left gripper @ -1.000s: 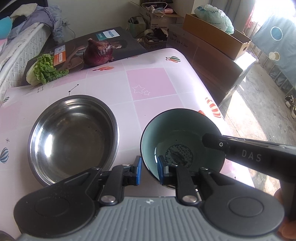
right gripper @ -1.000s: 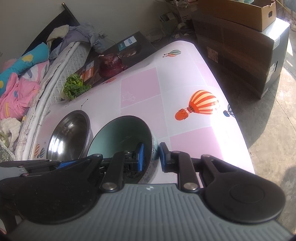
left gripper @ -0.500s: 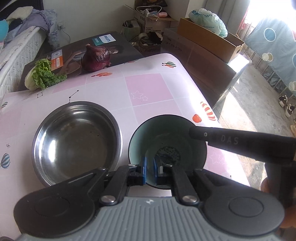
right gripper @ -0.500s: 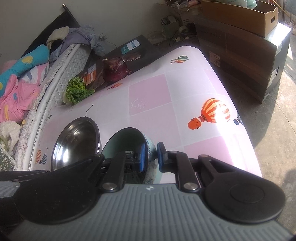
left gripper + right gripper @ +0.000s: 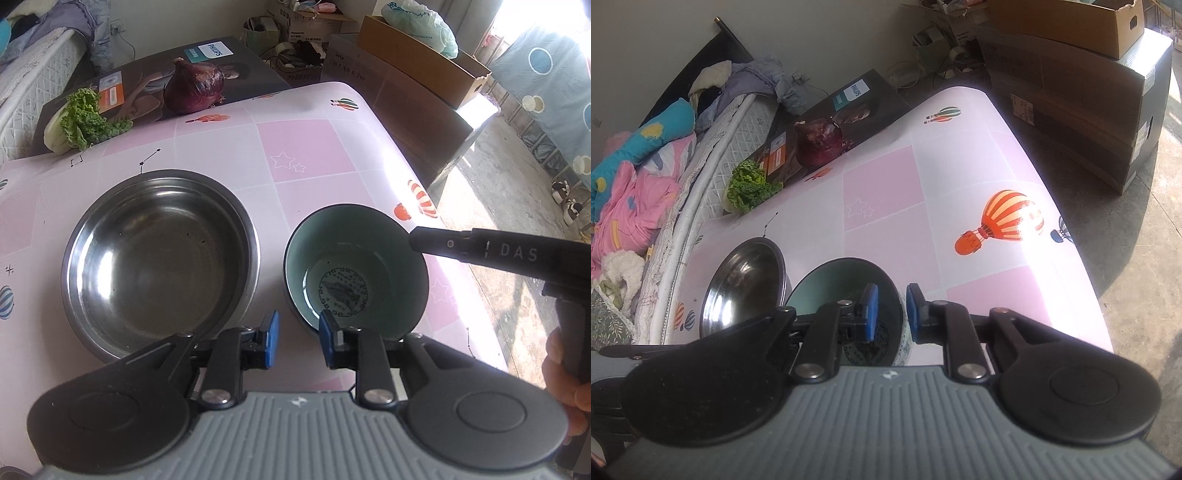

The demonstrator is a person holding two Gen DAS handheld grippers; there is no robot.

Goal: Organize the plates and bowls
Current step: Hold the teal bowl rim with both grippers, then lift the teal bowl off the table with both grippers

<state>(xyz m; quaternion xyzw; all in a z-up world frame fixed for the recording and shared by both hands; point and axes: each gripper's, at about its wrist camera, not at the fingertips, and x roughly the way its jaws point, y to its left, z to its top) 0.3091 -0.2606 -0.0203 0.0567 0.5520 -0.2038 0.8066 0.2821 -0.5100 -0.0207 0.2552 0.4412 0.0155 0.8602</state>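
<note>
A teal ceramic bowl [image 5: 354, 269] with a dark emblem inside stands on the pink table [image 5: 306, 155], just right of a larger steel bowl [image 5: 159, 258]. My left gripper [image 5: 300, 341] straddles the teal bowl's near-left rim. Its jaws are opening and its blue pads stand off the wall. My right gripper [image 5: 891, 317] straddles the same teal bowl [image 5: 846, 284] at its right rim, one pad inside and one outside. Its jaws are opening too, with a gap at the inner pad. In the left wrist view one of its black fingers [image 5: 480, 251] reaches over the far-right rim.
A red onion [image 5: 195, 86] and a lettuce [image 5: 81, 122] lie on a dark flat box [image 5: 236, 74] at the table's far edge. Cardboard boxes [image 5: 424, 66] stand beyond the right edge, and a bed with bedding [image 5: 635, 184] is at the left. A hand [image 5: 565, 373] holds the right gripper.
Half a second ago both pairs of pads were pinched on the teal bowl's rim. Both pairs have since widened. The bowl stands a little further from the steel bowl than then.
</note>
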